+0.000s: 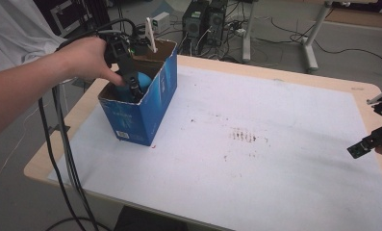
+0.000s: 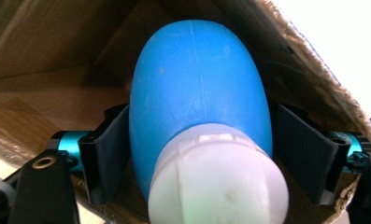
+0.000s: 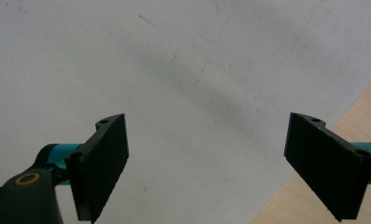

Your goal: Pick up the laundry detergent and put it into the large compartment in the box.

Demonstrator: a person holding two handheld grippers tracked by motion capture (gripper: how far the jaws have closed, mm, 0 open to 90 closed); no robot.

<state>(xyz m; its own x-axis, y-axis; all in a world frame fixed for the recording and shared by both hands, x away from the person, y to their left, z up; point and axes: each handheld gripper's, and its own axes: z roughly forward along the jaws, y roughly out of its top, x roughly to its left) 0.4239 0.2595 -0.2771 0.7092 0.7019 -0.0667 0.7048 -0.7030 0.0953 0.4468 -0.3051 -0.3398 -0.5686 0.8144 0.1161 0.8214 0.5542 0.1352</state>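
- Floor with cables, computer towers and desk legs lies beyond the far edge of the table (image 1: 294, 79), which a white mat (image 1: 256, 159) covers.
- Left tool (image 1: 133, 86) reaches down into an open blue box (image 1: 152, 108) at the table's far left corner.
- Its jaws stand on either side of a blue bottle (image 2: 199, 79) with a white cap (image 2: 218, 179); in the left gripper view the pads flank the bottle closely, and I cannot be sure whether they press on it, though they look slightly clear.
- Bottle sits inside the box, cap toward the tool, cardboard walls around it.
- A white stick-like thing (image 1: 151, 34) pokes up from the box's far side; what it is I cannot tell.
- Right tool (image 1: 366, 144) hangs at the table's right edge, jaws wide apart with nothing between them, over bare mat.
- Judged from this, the bottle is already down in the box and the release looks done or nearly so; what is left is to lift the left tool out.
- Mat bears a few small dark stains (image 1: 244, 137) near its middle.
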